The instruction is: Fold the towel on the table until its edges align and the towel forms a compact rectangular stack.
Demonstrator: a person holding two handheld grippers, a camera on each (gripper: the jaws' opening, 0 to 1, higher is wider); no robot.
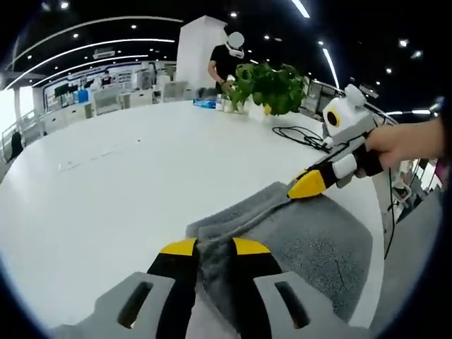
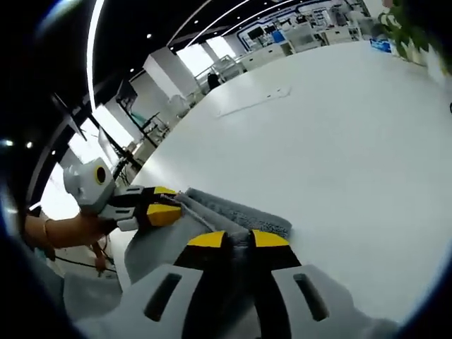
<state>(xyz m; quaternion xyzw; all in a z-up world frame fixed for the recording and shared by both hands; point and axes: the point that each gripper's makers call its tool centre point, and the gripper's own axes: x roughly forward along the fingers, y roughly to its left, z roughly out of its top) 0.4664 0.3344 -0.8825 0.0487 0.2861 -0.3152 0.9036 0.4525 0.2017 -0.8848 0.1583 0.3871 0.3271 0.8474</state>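
Two yellow-tipped grippers pinch one soft grey terry towel (image 1: 311,240) lying near the edge of the white round table (image 1: 127,183): left gripper (image 1: 214,247) and right gripper (image 2: 237,240) each clamp a corner. The cloth looks light, limp and partly folded; corners give the surest hold.

We are in a large open-plan office or lab hall. Ahead of the left jaws stretches a broad white table (image 1: 127,183), and beyond its far edge we see a white square pillar (image 1: 200,49), a potted green plant (image 1: 272,88), black cables (image 1: 300,135) and a standing person (image 1: 224,67). Farther off stand rows of desks and partitions (image 1: 106,95) under long curved ceiling light strips (image 1: 92,46) on a dark ceiling.
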